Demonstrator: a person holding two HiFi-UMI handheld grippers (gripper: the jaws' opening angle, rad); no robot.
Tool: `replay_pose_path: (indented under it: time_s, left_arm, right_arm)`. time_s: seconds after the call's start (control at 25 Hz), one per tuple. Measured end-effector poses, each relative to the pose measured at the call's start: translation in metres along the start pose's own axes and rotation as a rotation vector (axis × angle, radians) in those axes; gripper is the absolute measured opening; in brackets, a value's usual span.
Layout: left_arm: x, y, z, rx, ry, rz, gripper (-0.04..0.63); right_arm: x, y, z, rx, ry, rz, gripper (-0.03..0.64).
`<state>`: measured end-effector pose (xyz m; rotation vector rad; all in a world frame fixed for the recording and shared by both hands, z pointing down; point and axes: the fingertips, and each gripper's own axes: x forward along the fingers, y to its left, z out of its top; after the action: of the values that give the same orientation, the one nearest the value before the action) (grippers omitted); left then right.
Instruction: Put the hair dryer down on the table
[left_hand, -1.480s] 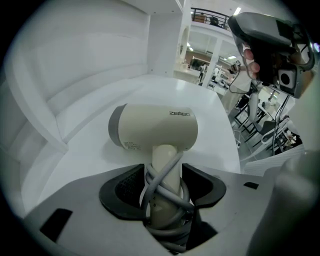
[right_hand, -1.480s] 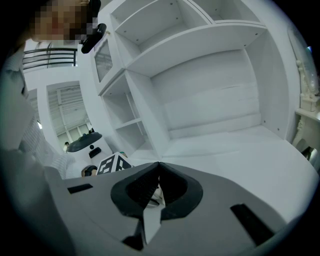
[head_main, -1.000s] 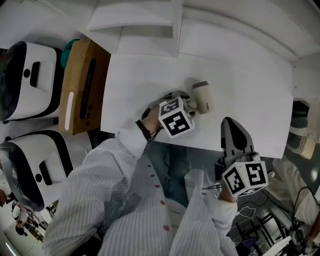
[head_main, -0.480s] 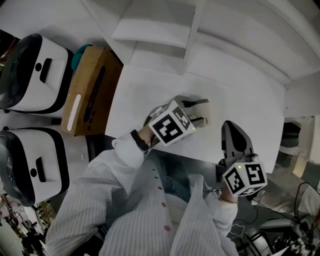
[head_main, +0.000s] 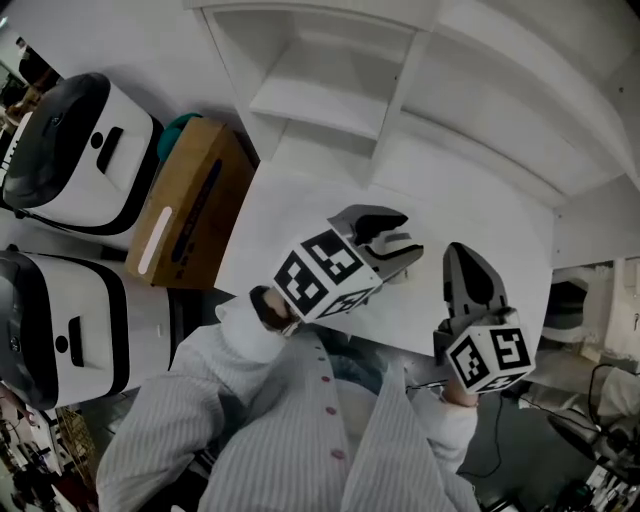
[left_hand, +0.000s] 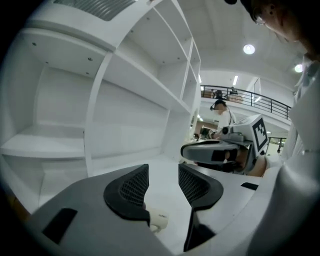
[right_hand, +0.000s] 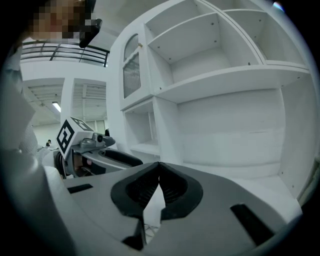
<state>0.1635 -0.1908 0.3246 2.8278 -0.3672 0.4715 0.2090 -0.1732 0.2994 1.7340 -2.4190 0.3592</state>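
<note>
With the hair dryer (left_hand: 159, 219) lying on the surface (head_main: 300, 215), the left gripper (left_hand: 163, 175), fingers closing on nothing, is best lifted straight clear; the right gripper (right_hand: 159, 172) is closed, empty.

Bright, even light from ceiling lamps (left_hand: 249, 49); fisheye bending, dark vignetted corners.

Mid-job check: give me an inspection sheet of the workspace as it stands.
Surface: white table, only the hair dryer seen on it.
Job's things: hair dryer lies on the table below the left claw, barely visible.
Clutter: brown box and two white machines left of the table.
Grippers: left claw open, its jaws closing, nothing between the pads; right claw shut, empty.
Cables: thin wires by the right wrist.
Surroundings: white shelves behind the table.
</note>
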Motion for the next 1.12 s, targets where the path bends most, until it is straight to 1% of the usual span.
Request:
replay_pose_path:
  time_s: [0.16,0.24,0.32,0.48,0.64,1.12]
  left_arm:
    - [-0.018,-0.002,0.030,-0.020,-0.117,0.023,0.159]
    - [-0.026,-0.004,0.040,-0.026,-0.156,0.032,0.133]
    - [-0.032,-0.007,0.045,-0.030,-0.178,0.033,0.108]
    - [-0.034,-0.013,0.045,-0.040,-0.181,0.015,0.064]
    - [-0.036,-0.015,0.043,-0.046,-0.185,0.017,0.012]
    - [-0.039,-0.018,0.039,-0.024,-0.177,0.012,0.009]
  right_arm:
    - [0.002,0.006,0.019,-0.034,-0.036,0.020,0.011]
    - [0.002,0.010,0.026,-0.045,-0.052,0.029,0.011]
    - [0.002,0.014,0.031,-0.053,-0.065,0.037,0.011]
    - [0.001,0.018,0.038,-0.061,-0.079,0.047,0.011]
    - [0.001,0.020,0.039,-0.061,-0.084,0.053,0.011]
    - [0.003,0.037,0.041,-0.079,-0.070,0.099,0.011]
